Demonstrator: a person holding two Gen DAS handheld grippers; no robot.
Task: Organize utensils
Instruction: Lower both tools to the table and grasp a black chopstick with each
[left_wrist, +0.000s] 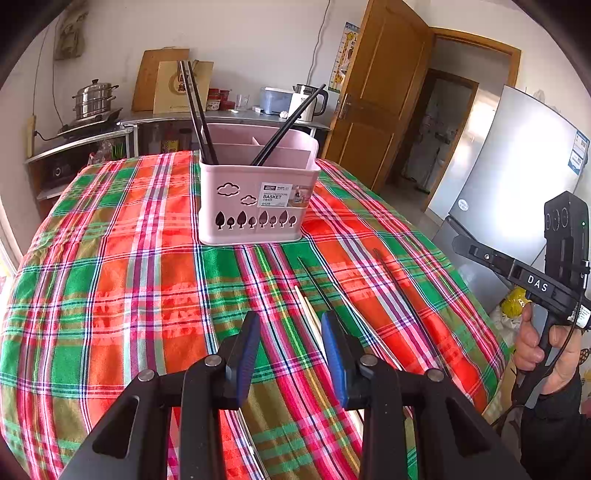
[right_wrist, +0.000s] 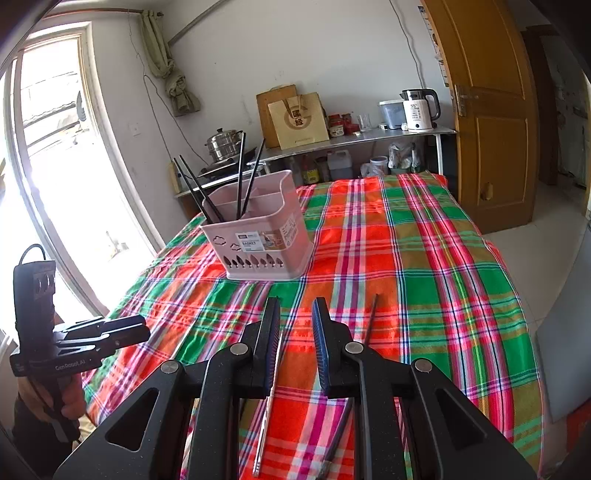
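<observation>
Left wrist: kettle (left_wrist: 312, 101) behind basket (left_wrist: 255, 201).

Black tool (left_wrist: 291, 334) arms, blue ribbed pads (right_wrist: 320, 332), silver rivets, dark sleeve (left_wrist: 554, 417)

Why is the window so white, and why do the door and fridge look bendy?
Right wrist view: daylight overexposes the window, washing it white. Left wrist view: the fisheye lens curves the door and glare-washed fridge near the edges; the middle basket stays sharp.

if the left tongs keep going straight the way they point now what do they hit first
Most likely the pale wooden chopsticks lying on the plaid tablecloth, just ahead of the open left tongs, well short of the pink basket. Depth is hard to judge in this fisheye view.
</observation>
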